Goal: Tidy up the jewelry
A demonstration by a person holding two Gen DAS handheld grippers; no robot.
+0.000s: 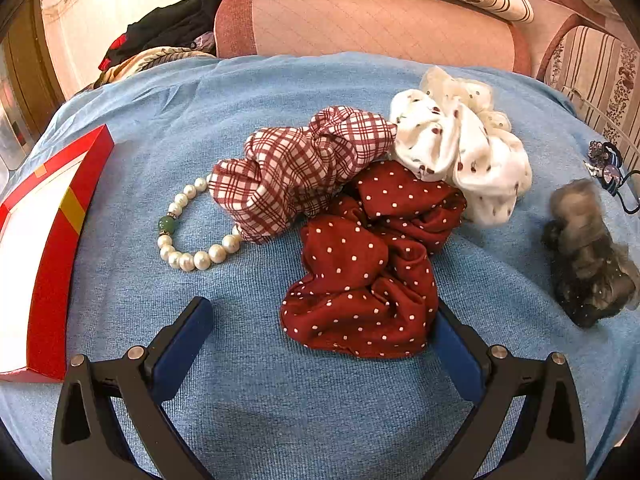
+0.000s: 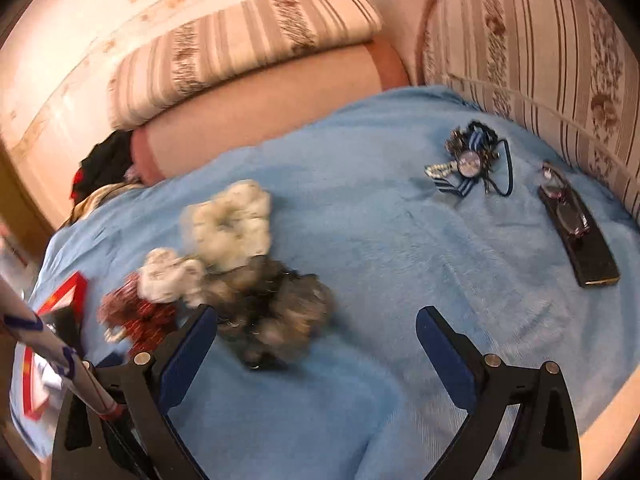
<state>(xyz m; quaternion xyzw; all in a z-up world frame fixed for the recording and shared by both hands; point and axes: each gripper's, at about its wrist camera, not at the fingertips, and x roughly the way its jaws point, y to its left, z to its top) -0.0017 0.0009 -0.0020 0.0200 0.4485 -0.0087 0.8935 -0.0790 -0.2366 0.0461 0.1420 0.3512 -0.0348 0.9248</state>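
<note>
Left wrist view puts the red dotted scrunchie (image 1: 360,268) right ahead of my left gripper (image 1: 320,320), its near edge lying between the jaws, which stand wide with nothing in them; the right-hand pad looks to touch the cloth, though I cannot tell for sure. Just beyond it and to the left lies the plaid scrunchie (image 1: 296,172), overlapping the pearl bracelet (image 1: 188,224), which shows out to the left of that jaw; beyond and to the right sits the white scrunchie (image 1: 460,152); further right, well apart from the jaws, are the grey fuzzy scrunchie (image 1: 588,252) and a small beaded hair tie (image 1: 608,164). Far to the left of the jaws is the red box (image 1: 56,240), open side up, resting on the blue blanket (image 1: 280,400) that carries everything.

Right wrist view is blurred; my right gripper (image 2: 316,328) is also wide and empty, with the grey fuzzy scrunchie just ahead of its left jaw; a phone (image 2: 580,236) with glasses on it lies off to the right.

I judge the sorting has barely begun, since nothing visibly sits in the box; the step in hand looks like a pick of the red dotted piece. Next I would need to ease forward, close on a thick fold, lift clear of the plaid one, then carry left to the box.
</note>
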